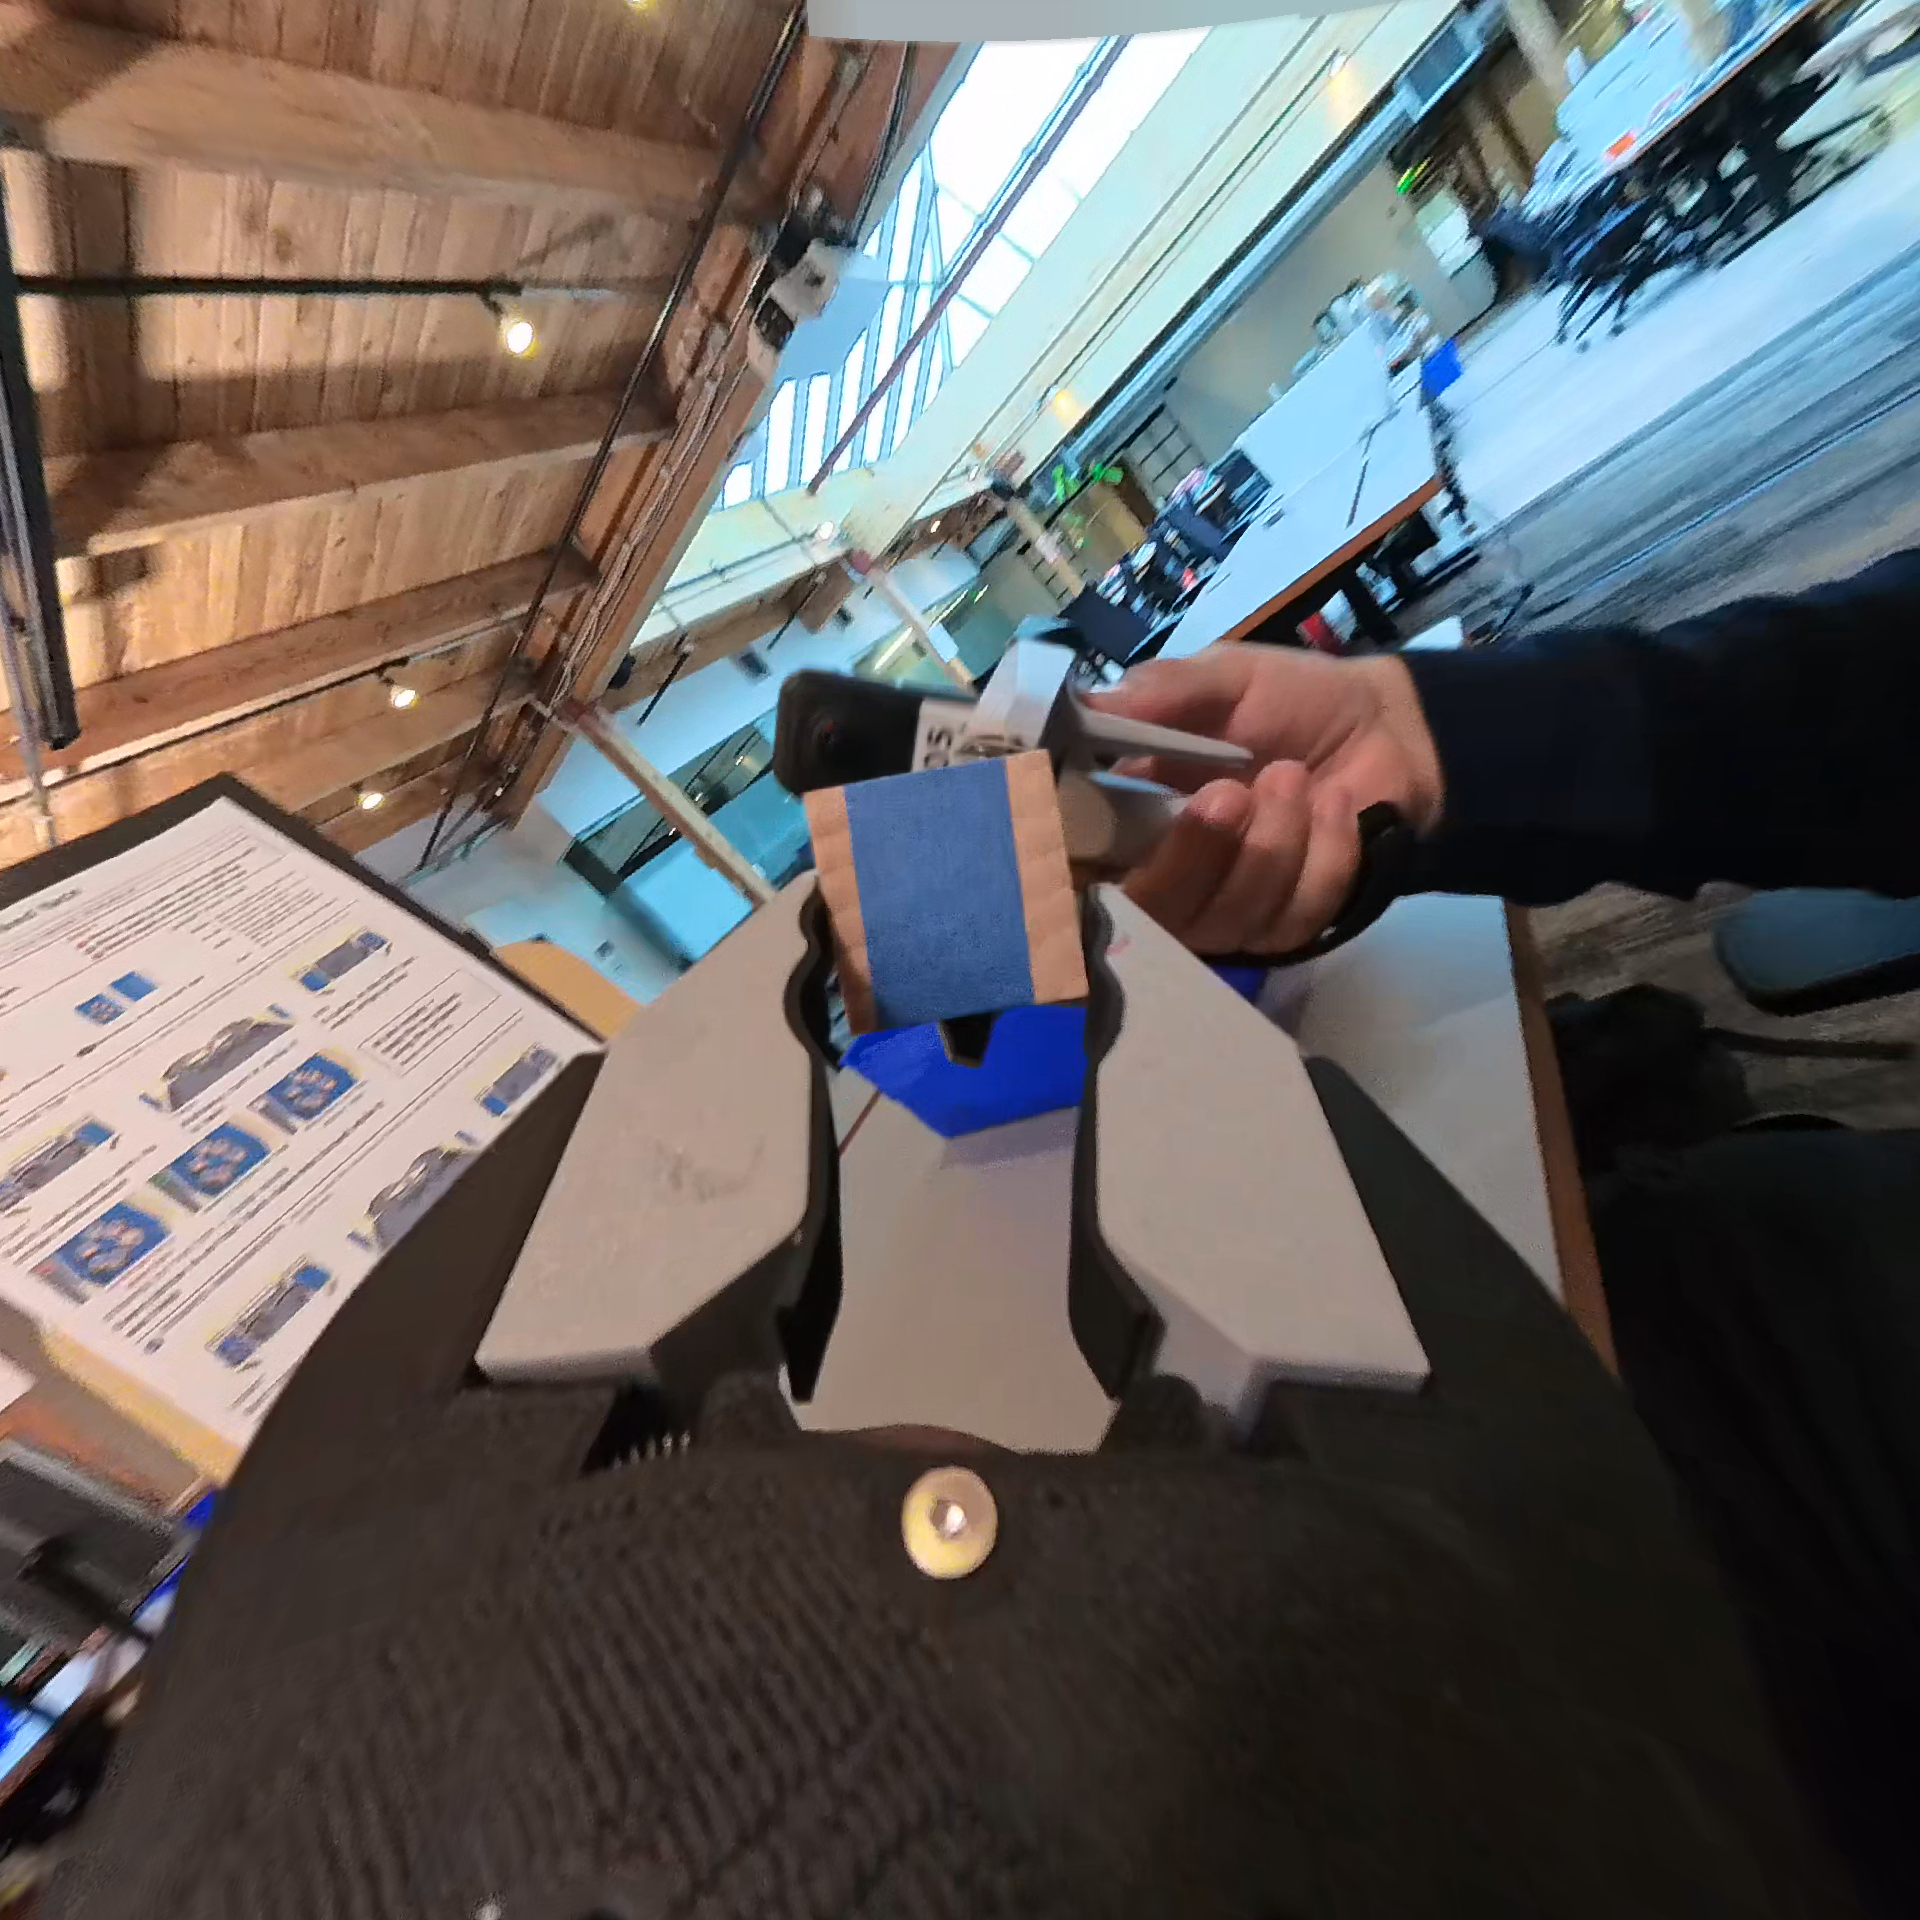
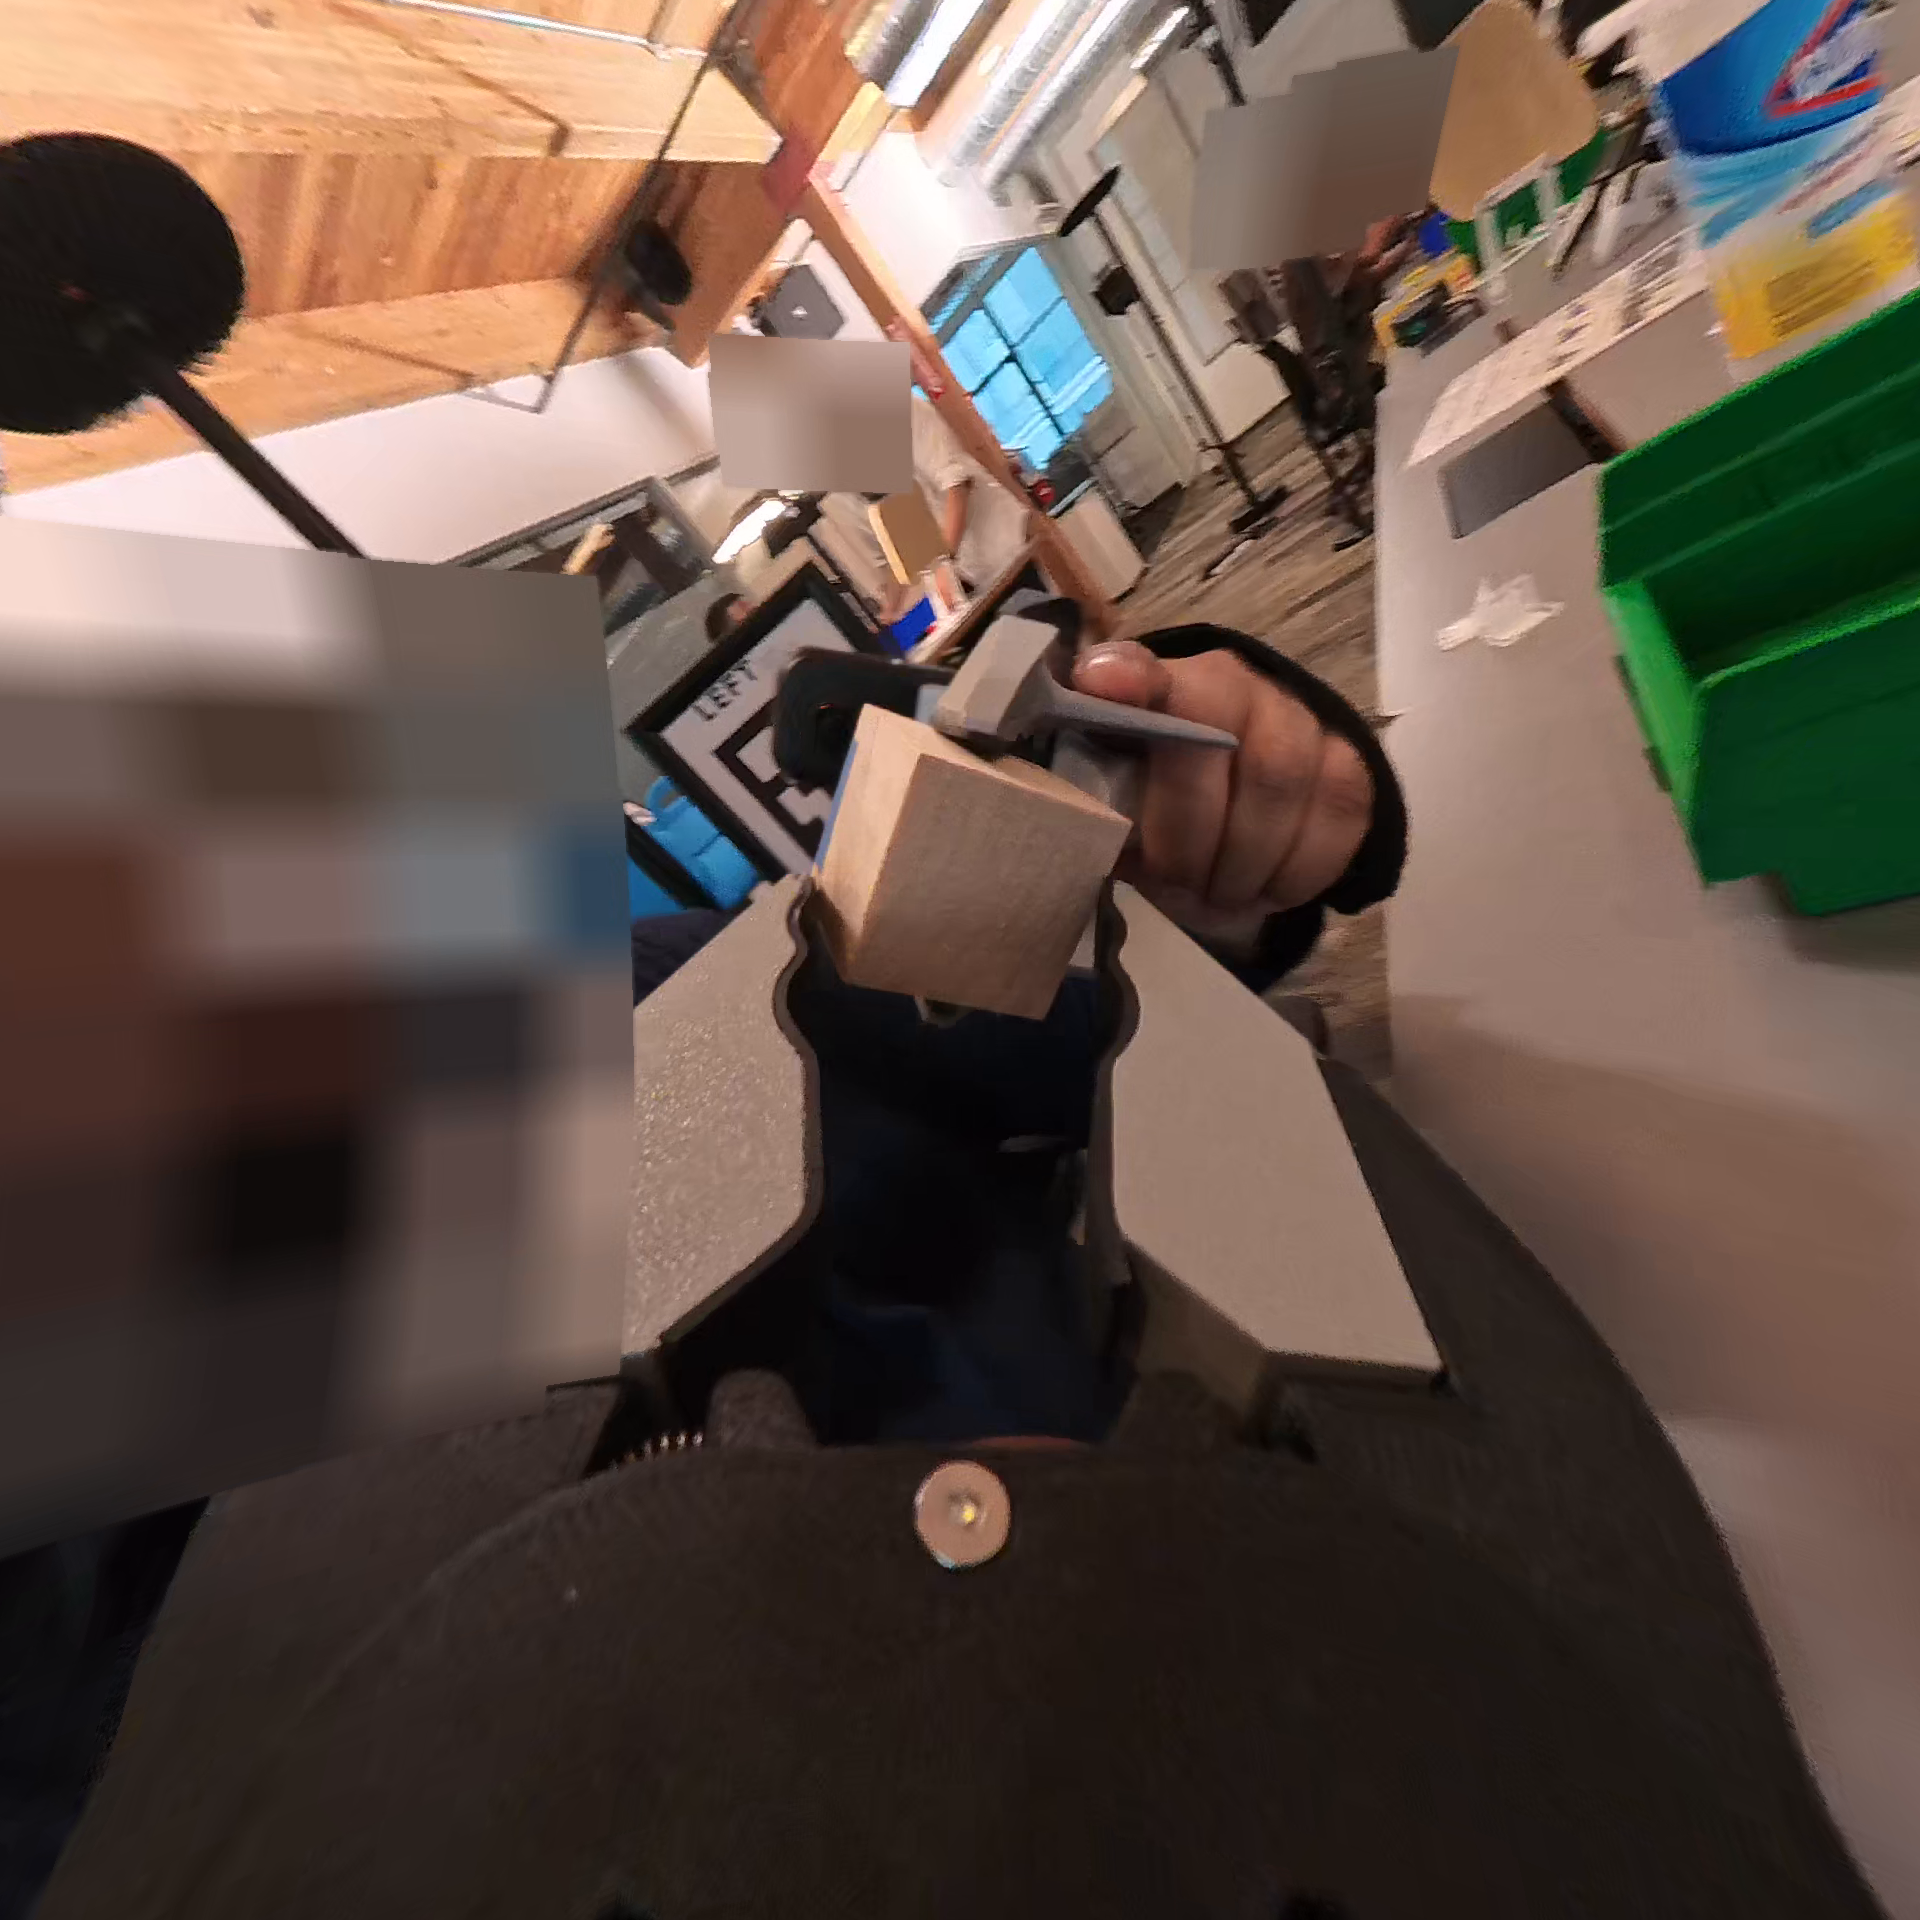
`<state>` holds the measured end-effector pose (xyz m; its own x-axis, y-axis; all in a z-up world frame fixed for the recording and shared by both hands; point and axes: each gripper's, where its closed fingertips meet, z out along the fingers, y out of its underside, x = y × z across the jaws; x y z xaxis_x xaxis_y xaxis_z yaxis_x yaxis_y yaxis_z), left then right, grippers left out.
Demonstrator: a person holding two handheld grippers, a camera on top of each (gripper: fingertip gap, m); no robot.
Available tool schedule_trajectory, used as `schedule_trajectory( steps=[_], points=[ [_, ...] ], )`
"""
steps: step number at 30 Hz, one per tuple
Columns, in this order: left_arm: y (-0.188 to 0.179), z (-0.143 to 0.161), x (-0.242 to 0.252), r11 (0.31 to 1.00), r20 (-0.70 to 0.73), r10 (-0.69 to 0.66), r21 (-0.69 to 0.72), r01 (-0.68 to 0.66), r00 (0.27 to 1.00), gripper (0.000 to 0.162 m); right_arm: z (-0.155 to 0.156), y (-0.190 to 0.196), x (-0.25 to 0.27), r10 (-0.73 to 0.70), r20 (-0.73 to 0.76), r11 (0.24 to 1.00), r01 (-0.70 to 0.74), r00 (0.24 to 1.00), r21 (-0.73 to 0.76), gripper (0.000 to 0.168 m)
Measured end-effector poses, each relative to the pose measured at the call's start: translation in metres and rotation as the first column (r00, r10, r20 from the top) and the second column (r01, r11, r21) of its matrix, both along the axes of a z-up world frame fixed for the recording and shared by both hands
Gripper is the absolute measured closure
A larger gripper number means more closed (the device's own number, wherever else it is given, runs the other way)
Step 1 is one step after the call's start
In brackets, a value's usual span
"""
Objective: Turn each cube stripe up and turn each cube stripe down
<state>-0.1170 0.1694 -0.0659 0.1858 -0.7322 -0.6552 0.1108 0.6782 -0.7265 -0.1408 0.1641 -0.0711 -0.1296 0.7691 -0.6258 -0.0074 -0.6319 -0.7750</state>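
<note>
One wooden cube point(image 1: 945, 904) is held in the air between both grippers. In the left wrist view its face with a broad blue stripe points at the camera. My left gripper point(image 1: 951, 925) is shut on its two sides. In the right wrist view the cube point(image 2: 966, 883) shows plain wood, tilted, with a thin blue edge at its far left. My right gripper point(image 2: 956, 904) is shut on it too. Each view shows the other gripper behind the cube, the right gripper's body point(image 1: 914, 727) and the left gripper's body point(image 2: 883, 717), each held by a hand point(image 1: 1278, 800).
A blue bin point(image 1: 966, 1081) sits on the white table point(image 1: 1403, 1039) below the cube. A printed instruction sheet point(image 1: 208, 1091) stands at the left. Green bins point(image 2: 1766, 675) stand on the table at the right of the right wrist view. A dark sleeve point(image 1: 1662, 748) reaches in.
</note>
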Motion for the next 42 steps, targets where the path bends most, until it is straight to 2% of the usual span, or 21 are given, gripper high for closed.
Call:
schedule_trajectory(
  steps=[1, 8, 17, 24, 32, 34, 36, 38, 39, 40, 42],
  points=[
    [0.004, -0.002, 0.001, 1.000, -0.007, 0.031, 0.003, -0.031, 1.000, 0.117, -0.002, 0.003, 0.001, -0.035, 0.023, 0.999, 0.034, 0.999, 0.019, 0.118],
    [0.020, -0.011, 0.002, 0.984, -0.082, 0.173, 0.055, -0.169, 0.981, 0.118, -0.010, 0.017, 0.003, -0.244, 0.172, 0.958, 0.210, 0.954, 0.197, 0.120],
    [0.012, -0.013, 0.001, 0.985, -0.099, 0.145, 0.112, -0.134, 0.985, 0.119, -0.010, 0.010, 0.004, -0.155, 0.136, 0.983, 0.139, 0.979, 0.116, 0.126],
    [0.010, -0.011, 0.000, 0.984, -0.080, 0.136, 0.127, -0.125, 0.987, 0.119, -0.006, 0.004, 0.000, -0.027, 0.038, 1.000, 0.027, 0.999, 0.003, 0.127],
    [0.032, -0.029, 0.004, 0.974, -0.166, 0.224, 0.082, -0.212, 0.960, 0.118, -0.018, 0.026, 0.005, -0.210, 0.158, 0.972, 0.189, 0.965, 0.137, 0.128],
    [0.034, -0.026, 0.000, 0.974, -0.148, 0.224, 0.058, -0.218, 0.963, 0.114, -0.014, 0.030, 0.014, -0.234, 0.153, 0.966, 0.212, 0.960, 0.145, 0.128],
    [0.042, -0.023, -0.007, 0.968, -0.145, 0.251, 0.043, -0.248, 0.957, 0.118, -0.002, 0.038, 0.038, -0.293, 0.120, 0.949, 0.273, 0.949, 0.156, 0.128],
    [0.056, -0.019, -0.017, 0.955, -0.144, 0.294, 0.006, -0.297, 0.945, 0.121, 0.012, 0.051, 0.078, -0.419, 0.094, 0.897, 0.396, 0.903, 0.197, 0.128],
    [0.063, -0.018, -0.021, 0.947, -0.148, 0.315, -0.021, -0.322, 0.937, 0.123, 0.013, 0.062, 0.105, -0.518, 0.118, 0.842, 0.482, 0.847, 0.242, 0.128],
    [0.071, -0.018, -0.025, 0.938, -0.154, 0.333, -0.048, -0.344, 0.930, 0.125, 0.008, 0.078, 0.137, -0.643, 0.162, 0.755, 0.584, 0.748, 0.298, 0.128],
    [0.084, -0.017, -0.031, 0.919, -0.157, 0.366, -0.097, -0.383, 0.917, 0.127, -0.012, 0.108, 0.216, -0.850, 0.272, 0.527, 0.749, 0.451, 0.402, 0.127]
  ],
)
